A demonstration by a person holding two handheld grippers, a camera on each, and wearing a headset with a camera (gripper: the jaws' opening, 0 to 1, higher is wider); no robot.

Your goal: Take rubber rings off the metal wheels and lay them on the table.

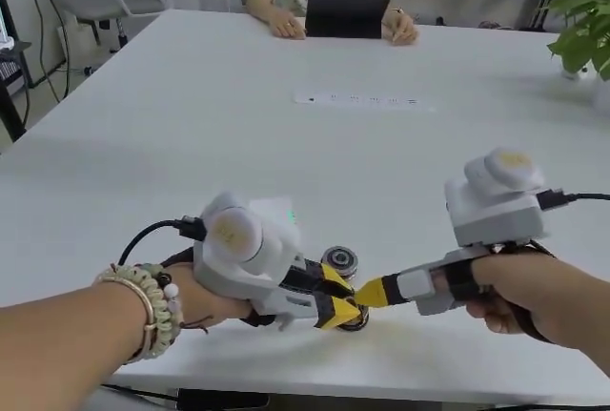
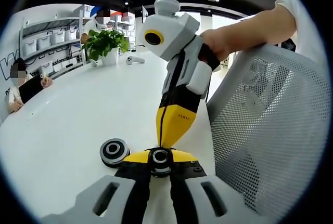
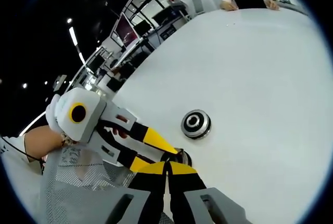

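While in claw (image 2: 159,156), rnd metal wheel (image 2: 160,162)

White table (image 1: 286,163) bears 1 metal wheel (image 1: 340,260), tablet (image 1: 346,15)

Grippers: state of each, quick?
Left gripper: shut on a metal wheel.
Right gripper: shut, tips at that wheel; whether it grips anything cannot be told.

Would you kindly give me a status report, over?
Left tongs shut on one wheel. Right tongs shut, tip at that wheel. Second wheel lies free beside. Nothing in the way.
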